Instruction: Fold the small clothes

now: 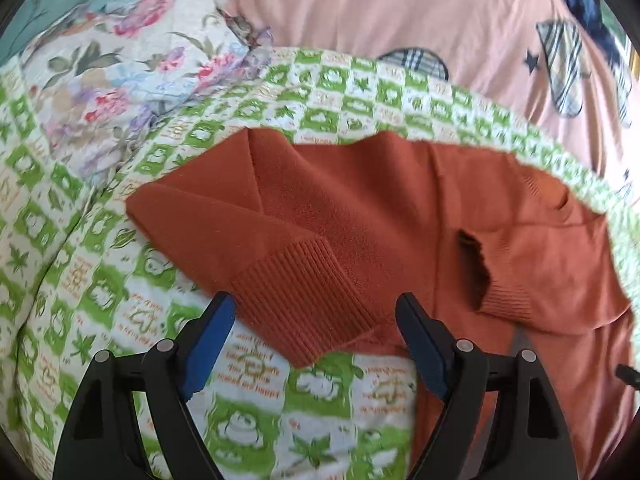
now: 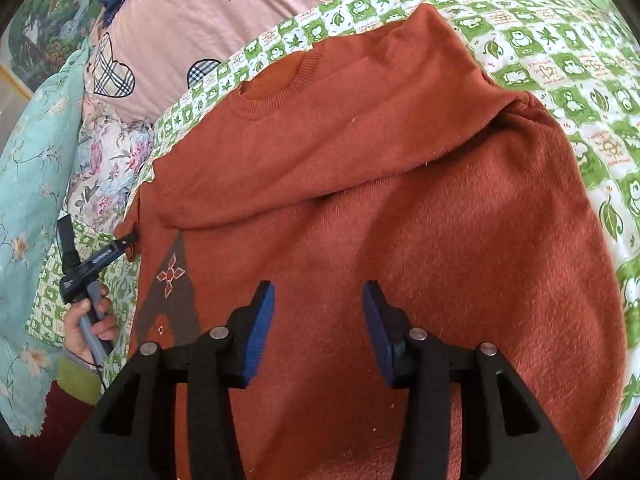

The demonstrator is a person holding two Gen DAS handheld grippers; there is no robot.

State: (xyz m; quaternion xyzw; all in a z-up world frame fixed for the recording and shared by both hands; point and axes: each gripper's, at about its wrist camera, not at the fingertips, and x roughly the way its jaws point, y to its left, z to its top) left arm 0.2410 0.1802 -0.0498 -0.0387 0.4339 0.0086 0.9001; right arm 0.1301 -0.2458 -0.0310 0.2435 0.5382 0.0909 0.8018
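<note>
1. An orange knit sweater is lying spread on a green-and-white checked blanket, filling the centre of the right wrist view; its round neckline is sitting in the upper left centre of that frame.
2. The top of the sweater is lying doubled down over the body, forming a curved fold across the middle of the frame.
3. A brown patch with a diamond motif is showing at the left edge of the sweater.
4. In the left wrist view a sleeve with a ribbed cuff is lying folded across the sweater body, the cuff resting at lower centre, between the fingertips.
5. The left gripper is standing with its jaws wide apart, holding nothing, just above the cuff.
6. The right gripper is likewise standing apart and gripping nothing, hovering over the sweater's lower body.
7. A hand is holding the left tool at the left edge of the right wrist view.
8. A pink sheet with plaid hearts is lying across the upper left; a floral quilt is bunching in the upper left of the left wrist view.
</note>
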